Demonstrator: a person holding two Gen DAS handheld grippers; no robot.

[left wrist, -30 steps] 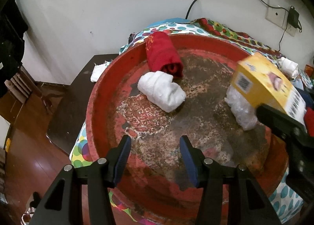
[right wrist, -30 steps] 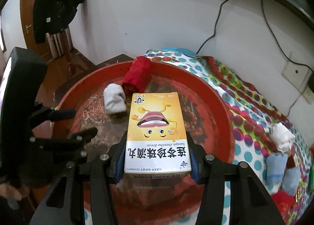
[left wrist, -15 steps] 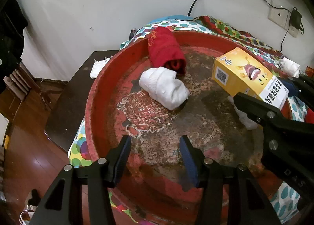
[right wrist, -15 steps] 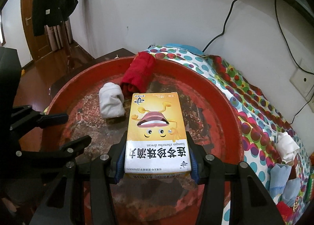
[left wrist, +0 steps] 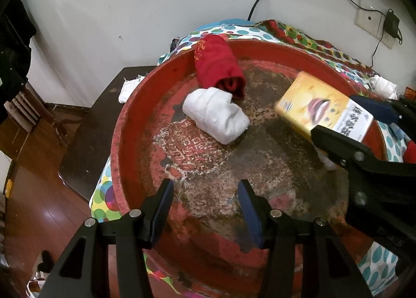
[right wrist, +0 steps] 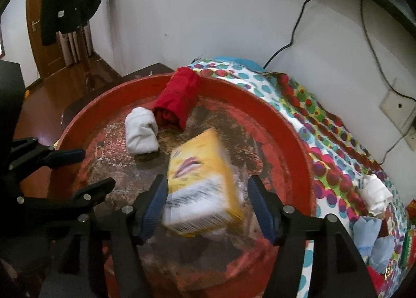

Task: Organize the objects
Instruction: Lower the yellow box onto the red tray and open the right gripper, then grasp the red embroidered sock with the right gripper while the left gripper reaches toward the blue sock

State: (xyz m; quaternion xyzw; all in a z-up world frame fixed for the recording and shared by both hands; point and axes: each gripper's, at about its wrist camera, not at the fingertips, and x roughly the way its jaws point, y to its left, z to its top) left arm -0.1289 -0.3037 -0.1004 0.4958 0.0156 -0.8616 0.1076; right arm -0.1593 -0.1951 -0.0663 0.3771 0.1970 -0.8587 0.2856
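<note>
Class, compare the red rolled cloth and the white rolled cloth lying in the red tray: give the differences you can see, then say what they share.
1. Colour: the red rolled cloth is deep red; the white rolled cloth is plain white.
2. Place: the red one leans on the rim of the red tray; the white one lies wholly on the tray floor.
3. Size: the red roll looks bulkier.

Shared: both are rolled fabric, side by side, untouched by either gripper.

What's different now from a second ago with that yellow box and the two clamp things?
The right gripper is opening its jaws and has let go of the yellow box, which now tilts, blurred, between them over the red tray. The left gripper stayed open and empty; the white roll and red roll stayed put.
</note>
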